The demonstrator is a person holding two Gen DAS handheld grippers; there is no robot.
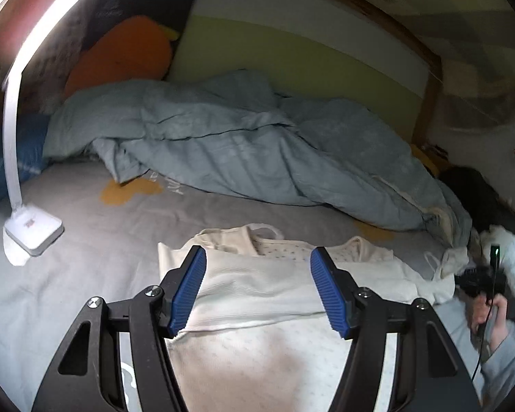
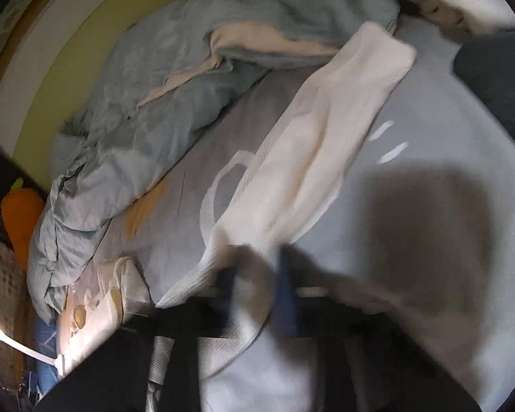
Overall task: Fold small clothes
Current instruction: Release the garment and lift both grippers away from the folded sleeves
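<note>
cream ribbed-knit small garment (image 1: pixel 257 285) flat on grey bedsheet (image 1: pixel 86 247) | soft, light, limp; take hem or shoulder | left gripper (image 1: pixel 255 288) fingers apart above it | right gripper (image 2: pixel 257 274) blurred, cannot tell

A bed fills the view, its grey sheet (image 1: pixel 86 240) printed with yellow patches. A rumpled blue-grey duvet (image 1: pixel 230 144) lies heaped along the far side, against a wall panel (image 1: pixel 292 61) banded pale green and white and edged by a wooden frame (image 1: pixel 429 96). An orange cushion (image 1: pixel 127 55) leans in the corner beside a blue pillow (image 1: pixel 3 164). A white lamp (image 1: pixel 31 230) stands on the sheet, its lit bar arching overhead and casting the only bright light.
</note>
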